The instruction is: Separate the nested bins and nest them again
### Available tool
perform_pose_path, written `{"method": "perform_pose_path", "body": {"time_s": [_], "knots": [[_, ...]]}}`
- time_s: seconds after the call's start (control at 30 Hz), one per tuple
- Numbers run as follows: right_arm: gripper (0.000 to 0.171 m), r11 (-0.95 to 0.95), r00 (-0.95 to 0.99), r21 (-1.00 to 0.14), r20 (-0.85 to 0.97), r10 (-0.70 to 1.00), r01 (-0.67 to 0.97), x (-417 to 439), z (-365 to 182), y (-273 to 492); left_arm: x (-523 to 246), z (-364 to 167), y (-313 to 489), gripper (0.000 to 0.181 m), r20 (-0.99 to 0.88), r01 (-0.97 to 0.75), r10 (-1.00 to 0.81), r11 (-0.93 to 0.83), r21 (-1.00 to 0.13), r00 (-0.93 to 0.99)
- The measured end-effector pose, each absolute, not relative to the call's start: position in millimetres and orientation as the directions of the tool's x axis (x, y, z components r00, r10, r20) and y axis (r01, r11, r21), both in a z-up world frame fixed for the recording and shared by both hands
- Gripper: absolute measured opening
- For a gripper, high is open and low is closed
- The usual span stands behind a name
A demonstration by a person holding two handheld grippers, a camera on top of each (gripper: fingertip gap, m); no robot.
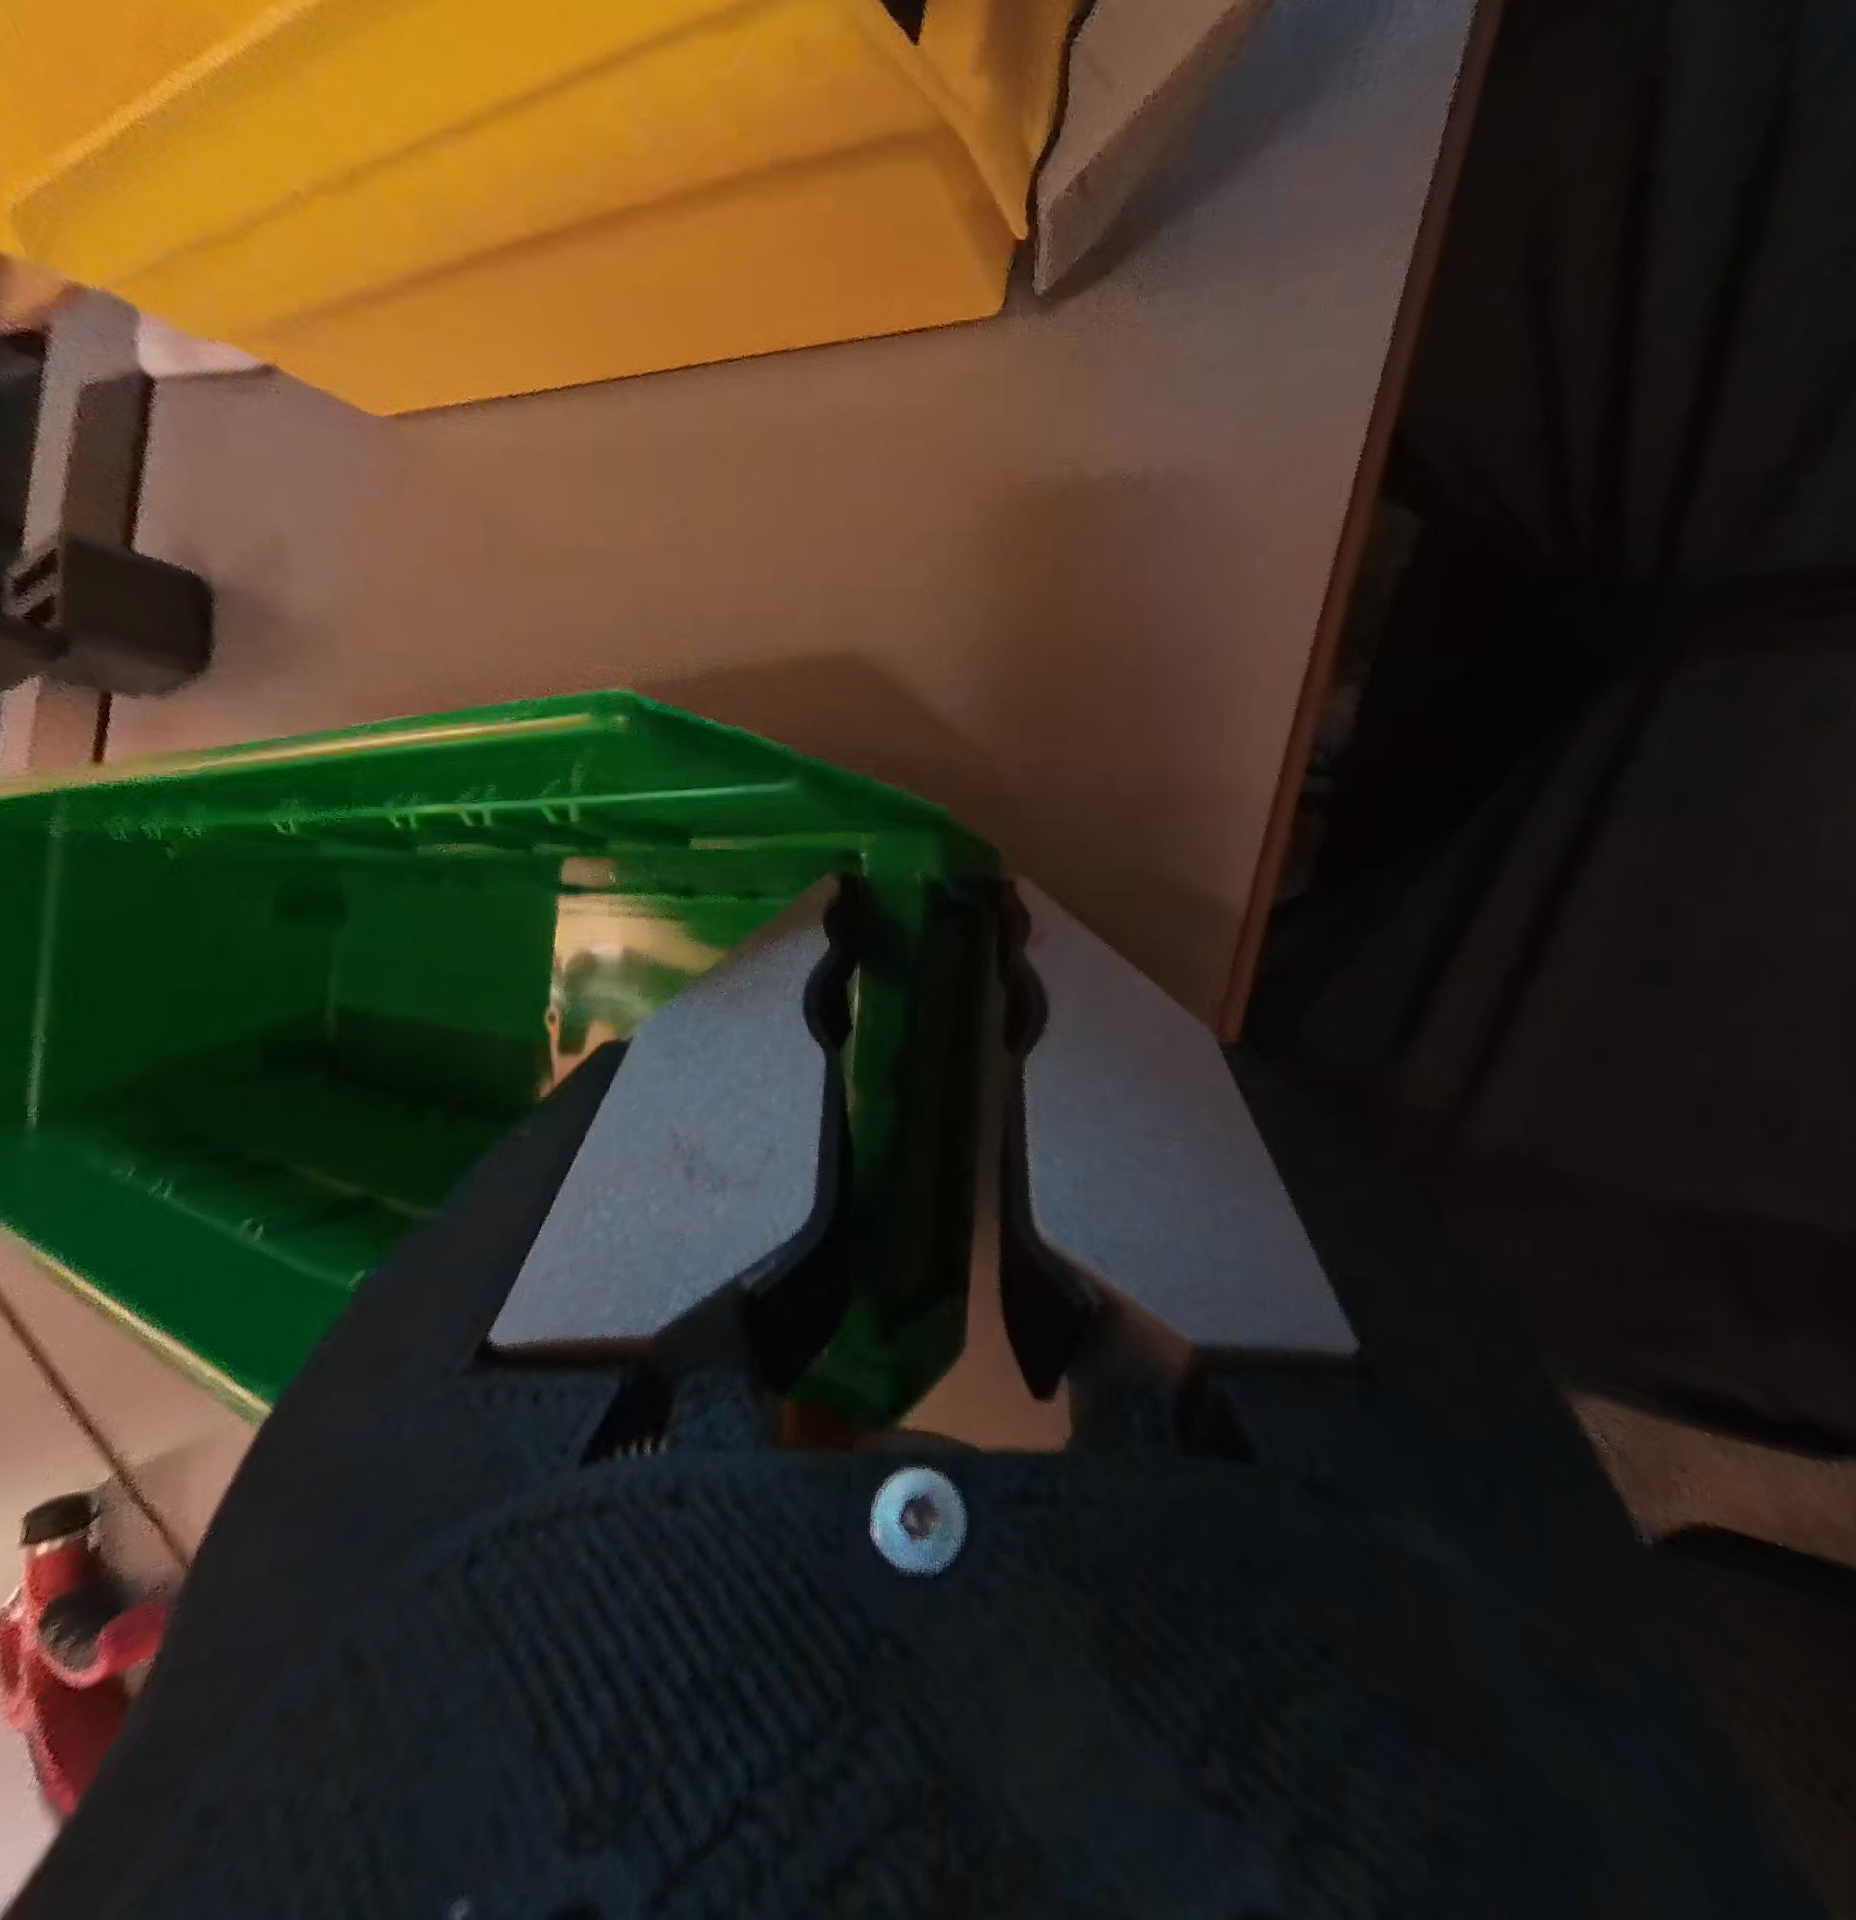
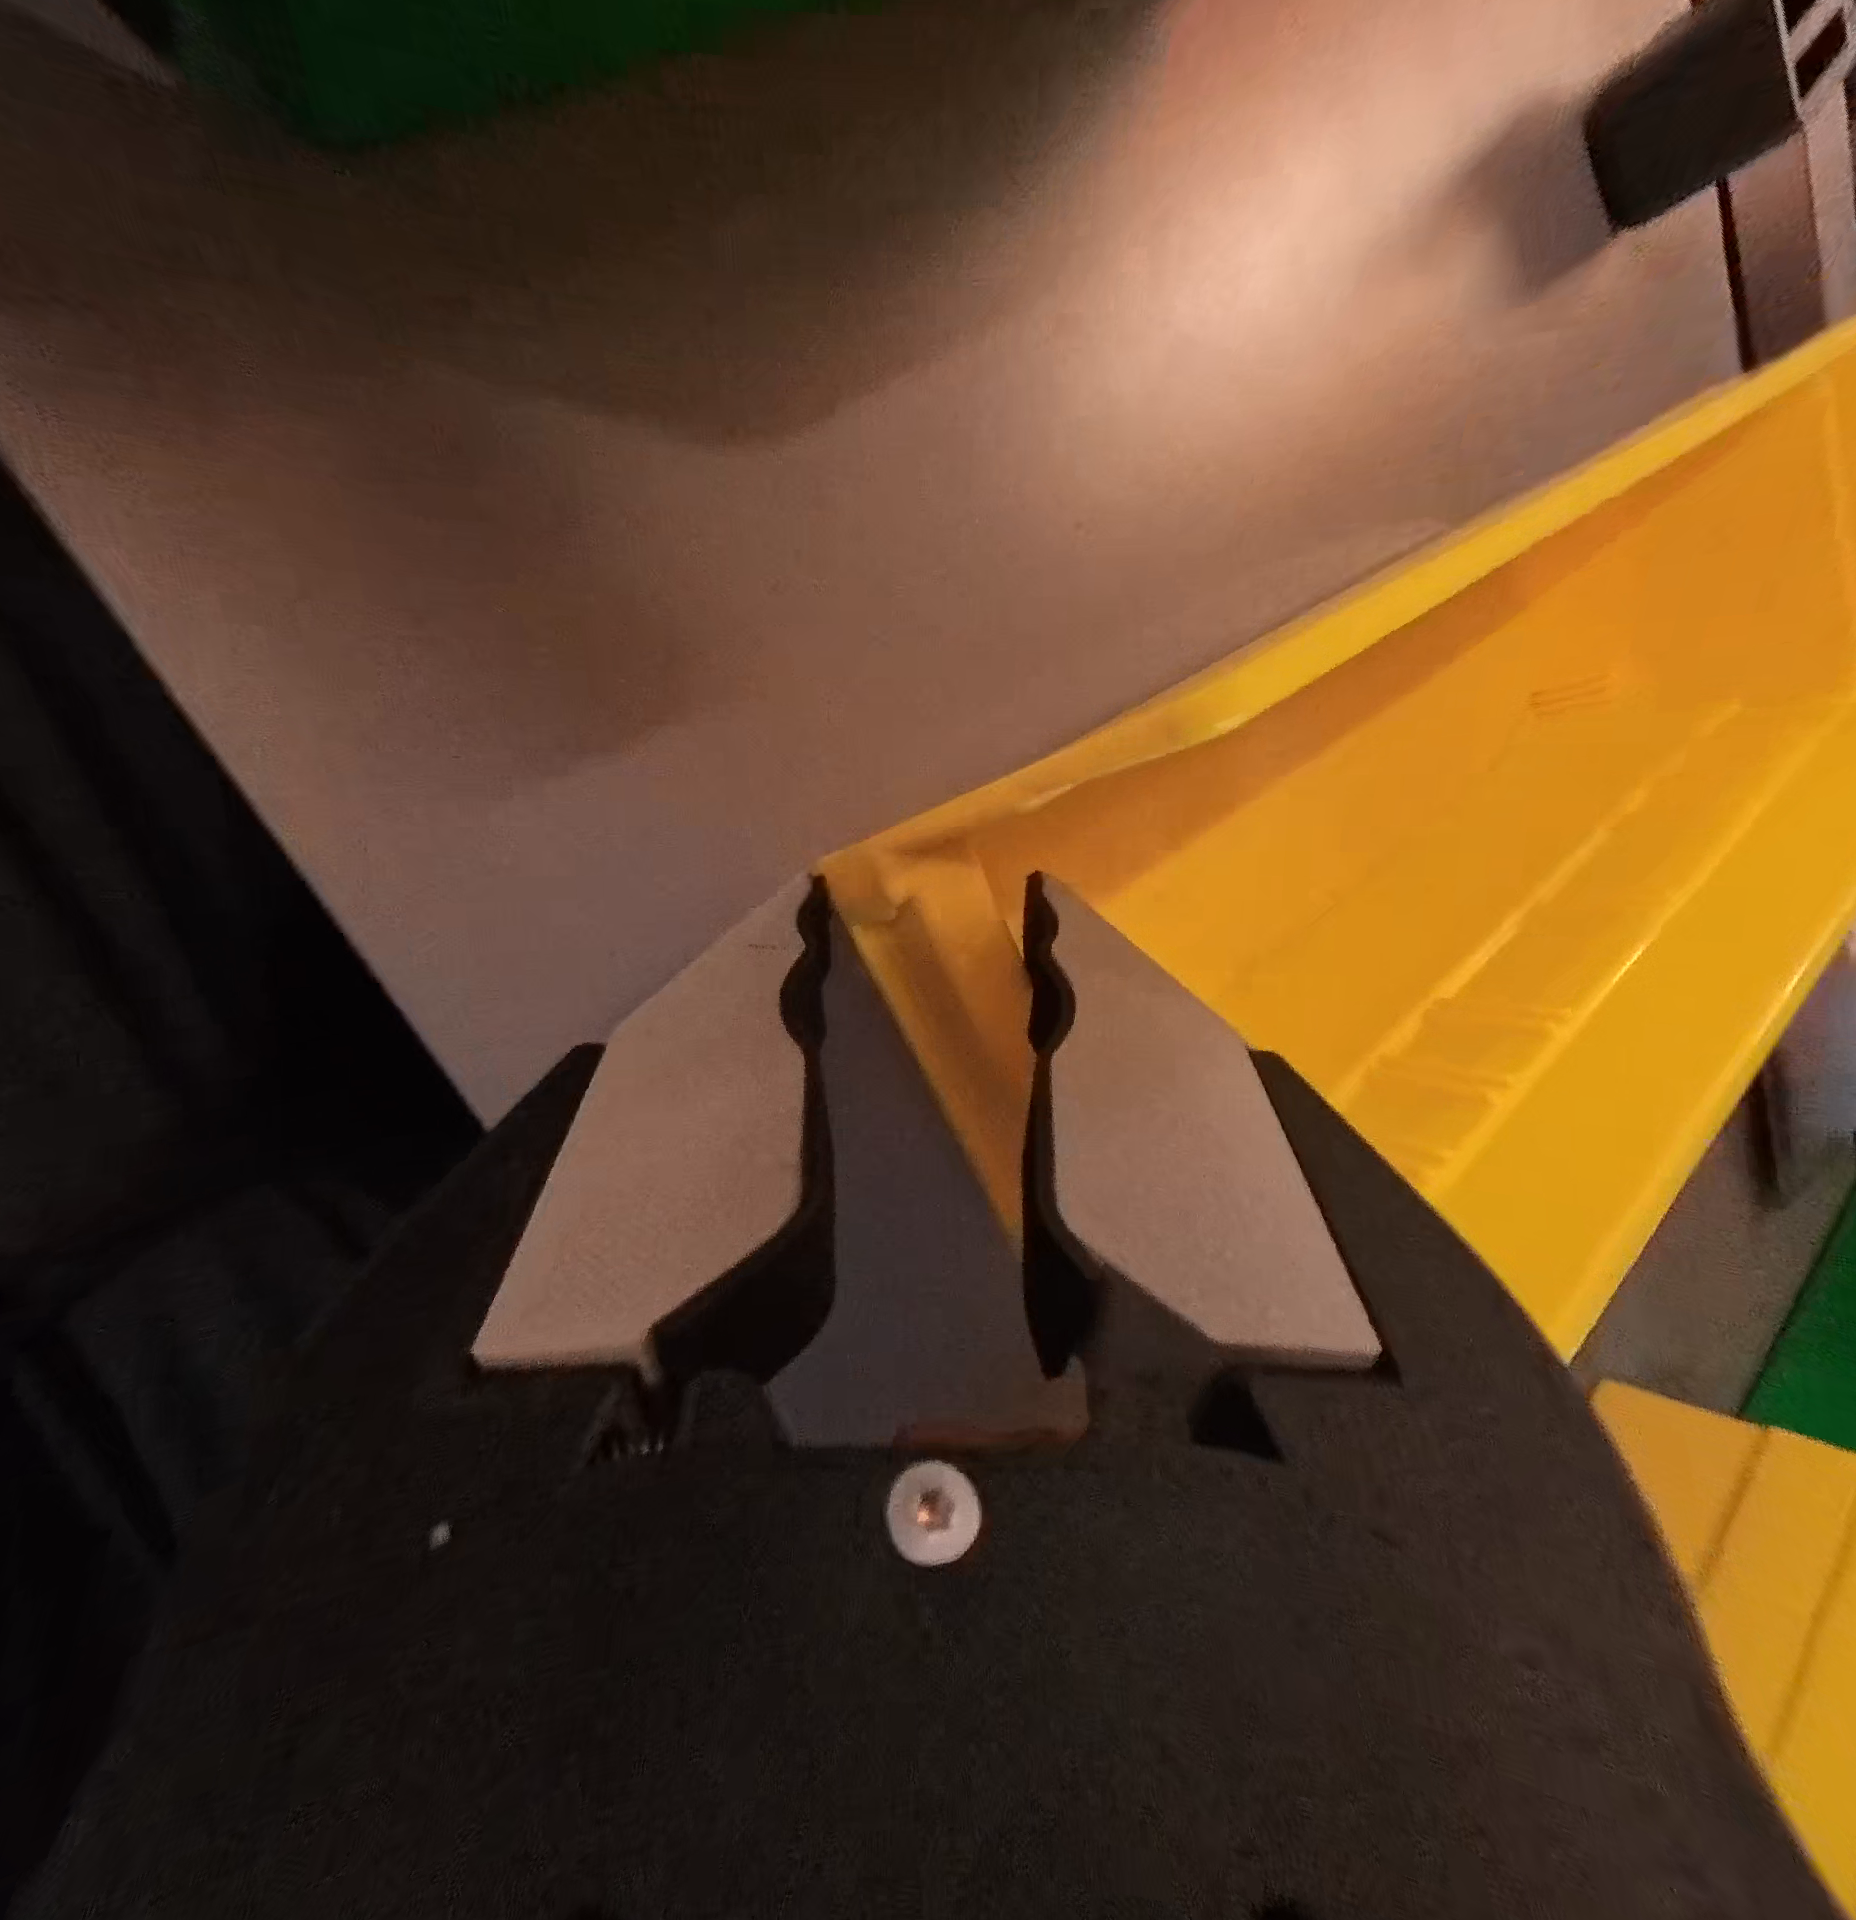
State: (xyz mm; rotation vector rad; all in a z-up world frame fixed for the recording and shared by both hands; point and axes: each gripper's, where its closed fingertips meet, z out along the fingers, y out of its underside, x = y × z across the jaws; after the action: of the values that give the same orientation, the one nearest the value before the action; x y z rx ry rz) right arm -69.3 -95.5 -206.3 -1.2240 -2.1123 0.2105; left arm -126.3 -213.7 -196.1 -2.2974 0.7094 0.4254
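A green bin [image 1: 280, 987] fills the left of the left wrist view, held off the table and tilted. My left gripper [image 1: 924, 935] is shut on the bin's near right wall. A yellow bin [image 1: 508, 177] hangs at the top of the same view, apart from the green one. In the right wrist view my right gripper [image 2: 924, 935] is shut on the corner rim of the yellow bin [image 2: 1475, 883], which stretches to the right. A blurred edge of the green bin [image 2: 404, 73] shows at the top left there. The two bins are separate.
A light brown table [image 1: 851, 540] lies below both bins, its edge [image 1: 1350, 582] running along the right with dark space beyond. A black clamp-like object [image 1: 82, 603] sits at the far left. A red object [image 1: 62, 1662] lies at the lower left.
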Motion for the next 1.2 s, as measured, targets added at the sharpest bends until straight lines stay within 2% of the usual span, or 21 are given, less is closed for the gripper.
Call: {"method": "perform_pose_path", "body": {"time_s": [0.03,0.13,0.3,0.47,0.53,0.73,0.8,0.93,1.1,1.2], "knots": [[0.034,0.529,-0.309,-0.449,0.475,0.824,0.719,-69.7,-206.3,-90.4,-130.4,-195.9,-210.1,0.025,-0.474,-0.580,-0.349,-0.609,-0.541,0.809],[0.038,0.509,-0.284,-0.473,0.468,0.837,0.719,-72.6,-205.0,-84.7,-135.7,-195.6,-204.3,0.025,-0.488,-0.581,-0.333,-0.593,-0.557,0.807],[0.049,0.571,-0.394,-0.487,0.423,0.816,0.661,-63.0,-205.5,-99.5,-131.4,-196.1,-206.4,0.025,-0.527,-0.643,-0.379,-0.553,-0.530,0.760],[0.040,0.639,-0.481,-0.433,0.425,0.767,0.636,-44.3,-203.4,-100.9,-139.3,-195.7,-211.2,0.027,-0.530,-0.628,-0.355,-0.573,-0.527,0.770],[0.044,0.635,-0.491,-0.454,0.403,0.772,0.626,-36.8,-195.2,-105.0,-146.0,-192.0,-211.3,0.036,-0.558,-0.613,-0.310,-0.603,-0.511,0.770],[0.049,0.616,-0.495,-0.600,0.380,0.781,0.510,-10.5,-134.3,-125.0,-114.3,-148.1,-203.3,0.042,-0.530,-0.595,-0.278,-0.455,-0.662,0.801],[0.048,0.592,-0.446,-0.633,0.398,0.802,0.499,-0.4,-115.8,-109.8,-105.7,-131.3,-203.6,0.046,-0.532,-0.592,-0.261,-0.407,-0.696,0.805],[0.052,0.495,-0.286,-0.681,0.405,0.868,0.539,20.0,-92.7,-54.5,-90.7,-94.8,-198.4,0.043,-0.567,-0.597,-0.188,-0.296,-0.746,0.802],[0.069,0.327,0.001,-0.731,0.409,0.913,0.599,63.7,-62.6,28.6,-75.8,-70.3,-183.5,0.035,-0.527,-0.537,-0.110,-0.239,-0.809,0.842],[0.084,0.156,0.161,-0.801,0.299,0.941,0.578,104.8,-51.7,70.1,-74.3,-66.3,-169.9,0.035,-0.484,-0.484,-0.069,-0.259,-0.836,0.873]]}}
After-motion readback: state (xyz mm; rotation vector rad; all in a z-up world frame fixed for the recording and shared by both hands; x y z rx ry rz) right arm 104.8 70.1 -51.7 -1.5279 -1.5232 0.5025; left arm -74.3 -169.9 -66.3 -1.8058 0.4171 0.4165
